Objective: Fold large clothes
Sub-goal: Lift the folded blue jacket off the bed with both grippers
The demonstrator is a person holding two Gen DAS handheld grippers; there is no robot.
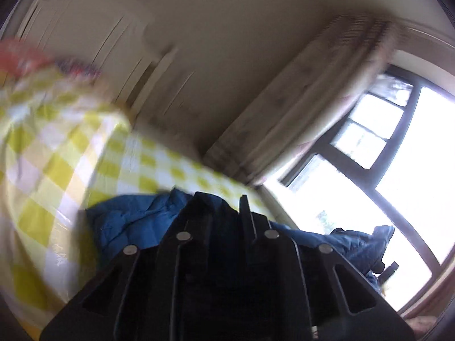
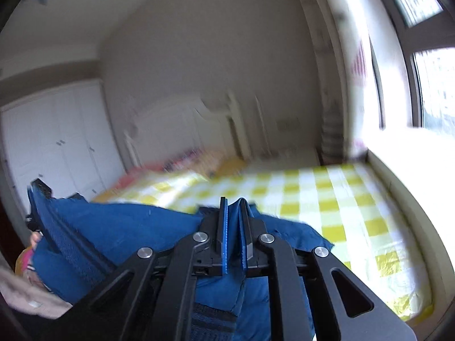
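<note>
A large blue padded jacket with black trim is held up over a bed with a yellow-and-white checked sheet. My right gripper is shut on a fold of the blue jacket, which passes between its blue pads. My left gripper is shut on the jacket's dark edge; the blue cloth spreads to both sides of it. In the right wrist view the left gripper's tip shows at the far left, at the jacket's other end. Both views are blurred.
The checked sheet covers the bed. A white headboard and pillows lie at the far end. A white wardrobe stands on the left. A window with a curtain runs along the right.
</note>
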